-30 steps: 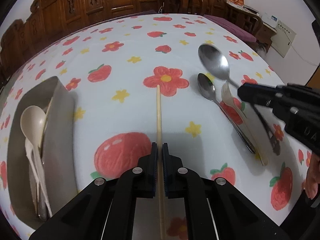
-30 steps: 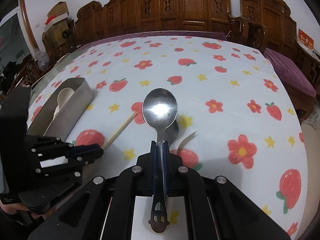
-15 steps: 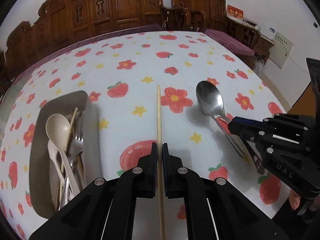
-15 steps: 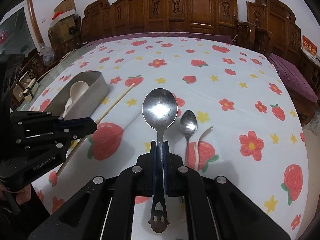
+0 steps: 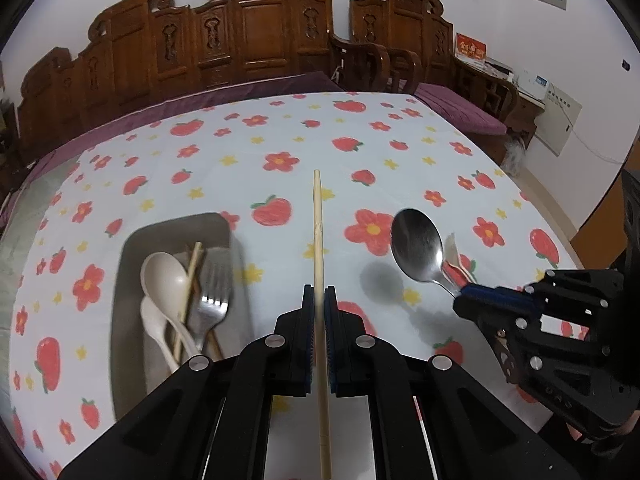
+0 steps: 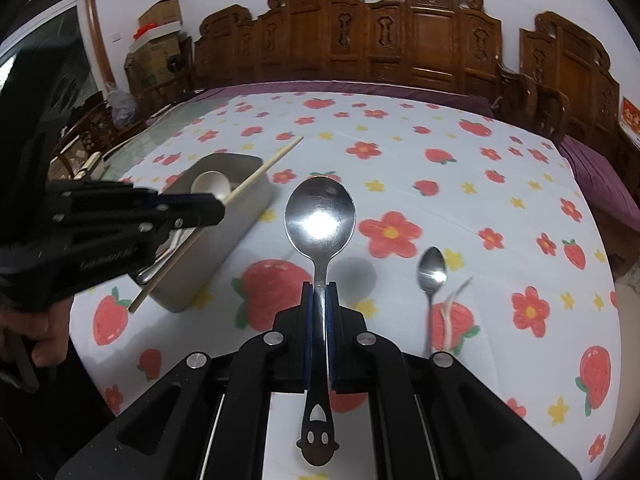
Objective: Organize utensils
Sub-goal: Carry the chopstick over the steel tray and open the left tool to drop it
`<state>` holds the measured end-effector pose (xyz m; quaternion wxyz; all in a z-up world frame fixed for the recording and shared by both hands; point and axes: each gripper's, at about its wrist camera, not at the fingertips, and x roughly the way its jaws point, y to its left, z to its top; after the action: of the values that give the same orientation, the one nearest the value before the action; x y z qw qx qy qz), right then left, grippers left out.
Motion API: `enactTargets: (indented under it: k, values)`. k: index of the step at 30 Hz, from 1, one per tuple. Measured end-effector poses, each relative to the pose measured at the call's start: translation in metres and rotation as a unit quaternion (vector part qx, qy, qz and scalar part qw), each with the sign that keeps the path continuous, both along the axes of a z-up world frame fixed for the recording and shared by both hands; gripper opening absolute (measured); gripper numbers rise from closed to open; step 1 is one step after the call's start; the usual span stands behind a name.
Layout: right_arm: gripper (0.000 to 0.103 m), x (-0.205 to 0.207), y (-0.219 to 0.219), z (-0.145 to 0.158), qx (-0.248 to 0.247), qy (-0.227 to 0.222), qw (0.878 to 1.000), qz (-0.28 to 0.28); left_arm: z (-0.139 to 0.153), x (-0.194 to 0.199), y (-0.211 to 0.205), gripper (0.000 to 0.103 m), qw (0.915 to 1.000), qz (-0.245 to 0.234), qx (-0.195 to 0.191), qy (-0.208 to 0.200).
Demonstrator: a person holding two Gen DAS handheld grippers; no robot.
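A wooden chopstick [image 5: 318, 248] is clamped between the closed jaws of the left hand-held gripper [image 5: 319, 300], sticking out straight ahead of them and trailing back under the gripper body, lifted clear of the table [image 5: 280, 140]. A large metal spoon [image 6: 320, 216] is clamped by its handle in the right hand-held gripper [image 6: 319, 300], bowl forward and raised above the cloth, with its cut-out handle end showing behind the jaws.

Down and to the left of the left hand-held gripper a grey metal tray [image 5: 132, 280] is seen on the table, holding a pale spoon [image 5: 164, 280], a second pale spoon [image 5: 154, 320], a metal fork [image 5: 214, 300] and a chopstick [image 5: 191, 272]. From the right wrist view the tray is seen ahead and to the left, partly behind the left hand-held gripper.

Just to the right of the right hand-held gripper a small metal spoon [image 6: 431, 272] and a pale fork [image 6: 454, 300] are seen lying on the flower-and-strawberry tablecloth [image 6: 480, 184]. Beyond the table, carved wooden chairs [image 6: 400, 32] are lined against the wall.
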<state>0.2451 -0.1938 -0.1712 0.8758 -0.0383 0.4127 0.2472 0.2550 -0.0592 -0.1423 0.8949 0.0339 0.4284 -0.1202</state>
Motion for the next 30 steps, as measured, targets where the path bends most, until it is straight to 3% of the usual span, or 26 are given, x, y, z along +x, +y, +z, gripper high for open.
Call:
enactTargets:
  k: [12, 30]
  values:
    - [0.007, 0.009, 0.039, 0.015, -0.013, -0.003, 1.0, 0.009, 0.001, 0.004, 0.058, 0.004, 0.9996, 0.025, -0.009, 0.005]
    - [0.007, 0.021, 0.086, 0.023, -0.031, 0.0, 0.999, 0.025, -0.033, 0.021, 0.12, 0.004, 0.997, 0.064, -0.032, 0.029]
